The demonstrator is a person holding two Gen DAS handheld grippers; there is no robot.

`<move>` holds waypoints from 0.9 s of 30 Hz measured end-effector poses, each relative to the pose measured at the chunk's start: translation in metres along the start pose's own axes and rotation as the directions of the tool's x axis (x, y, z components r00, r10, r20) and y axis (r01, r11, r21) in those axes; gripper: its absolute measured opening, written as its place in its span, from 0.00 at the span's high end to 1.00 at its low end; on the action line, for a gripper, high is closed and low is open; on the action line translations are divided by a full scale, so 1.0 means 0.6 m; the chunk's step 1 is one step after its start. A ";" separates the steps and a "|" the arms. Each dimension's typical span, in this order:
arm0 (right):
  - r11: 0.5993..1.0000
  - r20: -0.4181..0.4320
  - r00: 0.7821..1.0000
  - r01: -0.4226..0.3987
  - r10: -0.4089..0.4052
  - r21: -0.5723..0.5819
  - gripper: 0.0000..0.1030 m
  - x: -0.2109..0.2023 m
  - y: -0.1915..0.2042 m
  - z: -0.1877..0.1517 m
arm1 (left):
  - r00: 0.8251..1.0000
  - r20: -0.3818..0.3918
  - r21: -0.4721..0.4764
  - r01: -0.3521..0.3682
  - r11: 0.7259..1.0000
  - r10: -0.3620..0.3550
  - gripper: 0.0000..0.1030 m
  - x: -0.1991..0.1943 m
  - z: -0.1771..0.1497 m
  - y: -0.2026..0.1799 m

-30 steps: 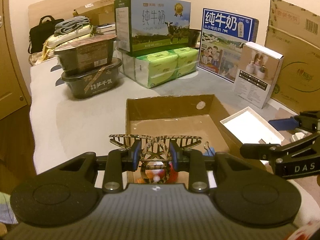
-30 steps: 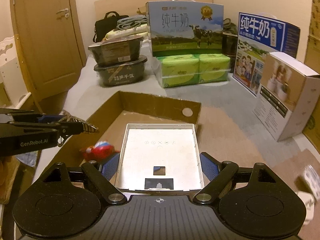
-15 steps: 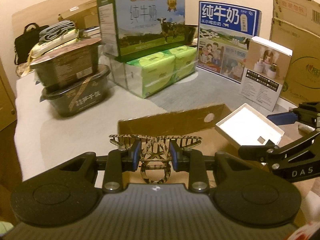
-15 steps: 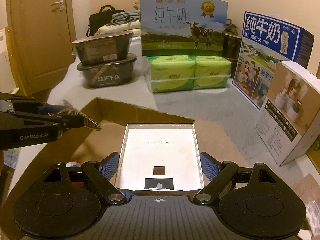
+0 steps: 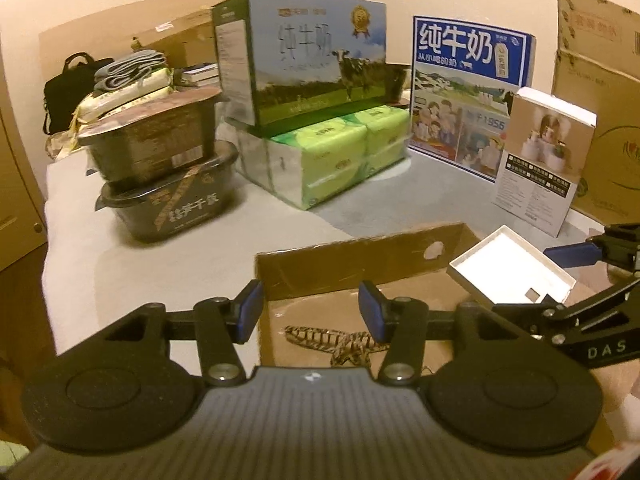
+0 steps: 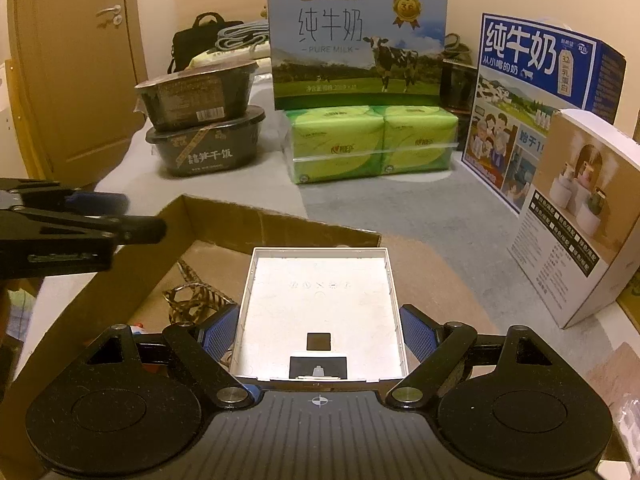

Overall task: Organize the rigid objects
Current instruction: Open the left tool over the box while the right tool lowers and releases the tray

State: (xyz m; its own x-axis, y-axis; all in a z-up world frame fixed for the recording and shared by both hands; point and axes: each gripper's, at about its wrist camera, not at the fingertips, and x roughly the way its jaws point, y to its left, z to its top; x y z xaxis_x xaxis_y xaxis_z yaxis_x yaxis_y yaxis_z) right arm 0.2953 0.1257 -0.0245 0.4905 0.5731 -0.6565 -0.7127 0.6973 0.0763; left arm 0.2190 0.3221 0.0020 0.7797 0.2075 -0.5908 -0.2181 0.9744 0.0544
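A striped hair claw clip (image 5: 340, 342) lies on the floor of the open cardboard box (image 5: 360, 264). My left gripper (image 5: 310, 310) hangs open and empty just above it. The clip also shows in the right wrist view (image 6: 192, 294), inside the box (image 6: 280, 226). My right gripper (image 6: 320, 328) is shut on a shallow white tray (image 6: 320, 312) and holds it over the box's right part. The tray also shows in the left wrist view (image 5: 508, 274), with the right gripper (image 5: 580, 276) behind it. The left gripper (image 6: 100, 220) shows at the left of the right wrist view.
Two stacked black food bowls (image 5: 160, 172), a milk carton (image 5: 312, 60) on green tissue packs (image 5: 340, 152), a blue milk box (image 5: 468, 96) and a white humidifier box (image 5: 544, 164) stand behind the box. A red toy (image 6: 138, 326) lies in the box's near corner. A door (image 6: 80, 60) is at the left.
My left gripper has opened and the hair clip has dropped from it onto the box floor. My right gripper still holds the white tray over the box.
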 end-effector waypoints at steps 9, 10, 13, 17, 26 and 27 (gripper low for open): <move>0.999 0.062 0.997 -0.042 0.041 0.022 0.17 0.003 0.016 0.015 | 1.000 0.009 -0.051 -0.009 0.999 0.010 0.53 -0.030 -0.013 0.015; 0.998 0.080 0.995 -0.054 0.051 0.031 0.17 0.003 0.015 0.017 | 1.000 0.011 -0.054 -0.012 0.998 0.013 0.53 -0.034 -0.014 0.016; 0.998 0.093 0.995 -0.034 0.028 0.062 0.17 0.000 0.009 0.022 | 1.000 0.017 -0.065 -0.016 0.998 0.017 0.53 -0.048 -0.018 0.018; 0.997 0.089 0.996 -0.034 0.029 0.064 0.17 -0.021 0.005 0.013 | 1.000 0.023 -0.074 -0.011 0.997 0.013 0.53 -0.073 -0.028 0.008; 0.994 0.064 0.998 -0.006 -0.001 0.109 0.17 -0.117 0.012 -0.043 | 1.000 0.019 -0.113 0.001 0.994 0.001 0.51 -0.152 -0.065 -0.036; 0.994 0.064 0.998 -0.001 -0.007 0.112 0.17 -0.130 0.015 -0.050 | 1.000 0.019 -0.116 0.005 0.993 -0.002 0.51 -0.164 -0.070 -0.042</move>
State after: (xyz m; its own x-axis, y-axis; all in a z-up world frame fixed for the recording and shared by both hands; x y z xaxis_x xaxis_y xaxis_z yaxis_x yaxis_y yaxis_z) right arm 0.2356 0.0742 0.0052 0.5263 0.5950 -0.6075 -0.6523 0.7408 0.1604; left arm 0.1230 0.2734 0.0252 0.7912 0.2068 -0.5756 -0.2814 0.9587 -0.0424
